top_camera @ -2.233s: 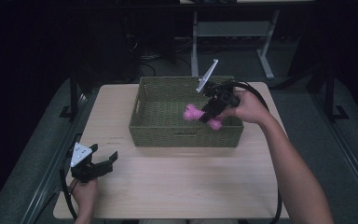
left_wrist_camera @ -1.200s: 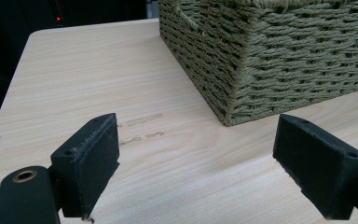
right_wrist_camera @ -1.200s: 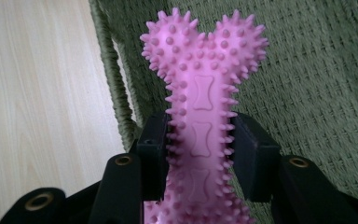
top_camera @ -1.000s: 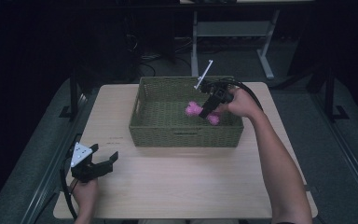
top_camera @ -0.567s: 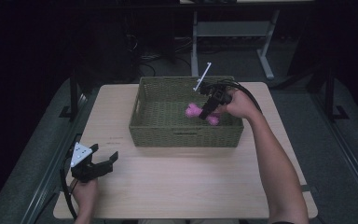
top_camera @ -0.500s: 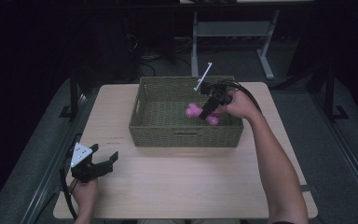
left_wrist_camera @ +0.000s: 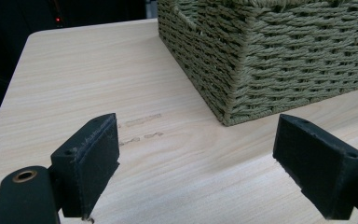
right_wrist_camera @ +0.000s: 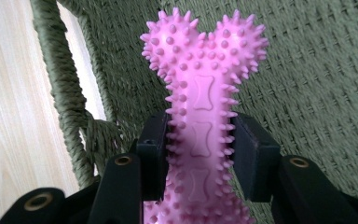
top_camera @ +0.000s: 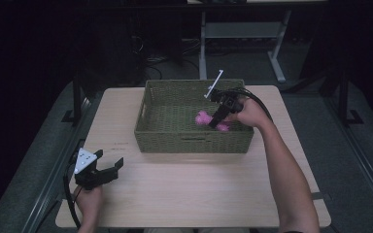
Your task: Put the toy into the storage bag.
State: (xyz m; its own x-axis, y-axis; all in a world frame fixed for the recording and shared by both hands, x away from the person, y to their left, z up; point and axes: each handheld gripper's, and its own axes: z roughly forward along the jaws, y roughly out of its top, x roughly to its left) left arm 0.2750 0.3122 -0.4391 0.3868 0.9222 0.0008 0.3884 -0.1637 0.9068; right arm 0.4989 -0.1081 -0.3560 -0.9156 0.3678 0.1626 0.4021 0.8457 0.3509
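Note:
A pink spiky bone-shaped toy (top_camera: 205, 119) (right_wrist_camera: 203, 88) hangs inside the green woven basket (top_camera: 148, 103), near its right side. My right gripper (top_camera: 217, 119) (right_wrist_camera: 200, 154) is shut on the toy's shaft, with one knobbed end sticking out beyond the jaws. Whether the toy touches the basket floor is unclear. My left gripper (top_camera: 108, 170) (left_wrist_camera: 200, 163) rests at the table's front left corner, open, with bare wood between its jaws. It faces the basket's near left corner (left_wrist_camera: 242, 84).
The basket stands at the back middle of the light wooden table (top_camera: 184, 194). Dark floor and a desk frame (top_camera: 243, 34) lie beyond the table's far edge. Faint marks (left_wrist_camera: 142, 128) show on the wood ahead of the left gripper.
My right gripper has carried the pink toy a little lower and farther into the basket. The left gripper has stayed where it was.

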